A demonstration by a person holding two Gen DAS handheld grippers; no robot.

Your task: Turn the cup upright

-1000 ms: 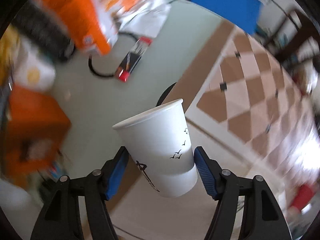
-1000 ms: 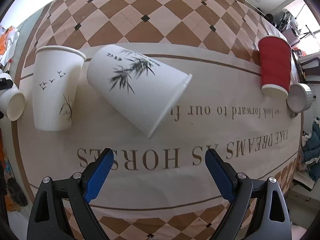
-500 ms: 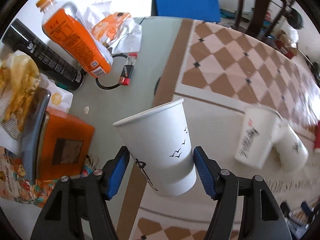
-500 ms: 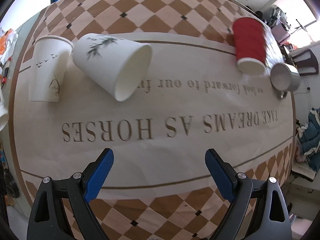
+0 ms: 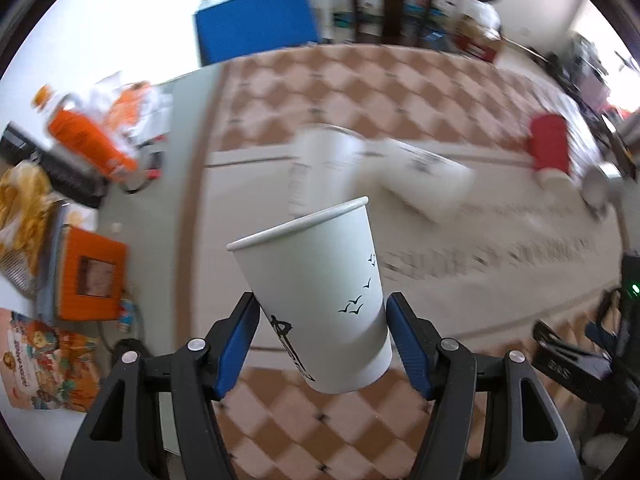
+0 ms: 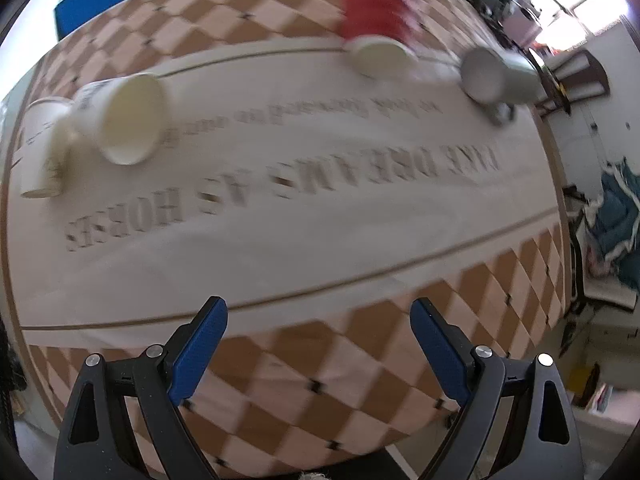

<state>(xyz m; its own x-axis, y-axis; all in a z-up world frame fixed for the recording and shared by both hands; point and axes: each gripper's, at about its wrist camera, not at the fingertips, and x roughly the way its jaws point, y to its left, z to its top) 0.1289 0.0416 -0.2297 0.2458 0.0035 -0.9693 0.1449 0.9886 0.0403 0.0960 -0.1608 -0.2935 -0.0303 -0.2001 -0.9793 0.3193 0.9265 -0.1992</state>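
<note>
centrally, the left gripper (image 5: 322,340) clamps a white paper cup (image 5: 316,296) between its two blue pads (image 5: 404,344), one pad pressed on each side of the lower wall. the cup is held above the table, mouth up and tilted, its rim leaning toward the left of the view; small black birds and a dark ink drawing mark its side. behind it, on the cream centre panel of the patterned tablecloth (image 5: 460,100), stands an upright white cup (image 5: 316,168) and, touching it, a second white cup on its side (image 5: 424,184); both are blurred. farther right lie a red cup (image 5: 550,148) and a grey metal cup (image 5: 596,192), close together. at the left table edge sit an orange bottle (image 5: 84,140), an orange box (image 5: 90,276) and a printed packet (image 5: 44,364), well apart from the cups.

the right gripper (image 6: 318,344) hovers over the near checkered border of the cloth with its jaws spread wide and nothing between them. in this view the tipped white cup (image 6: 124,120) shows its open mouth, resting against the standing cup (image 6: 40,148) at far left; the red cup (image 6: 376,28) and the metal cup (image 6: 496,76) lie at the far side, mouths toward the camera. lettering on the cloth reads upside down and is partly smeared by motion blur.
</note>
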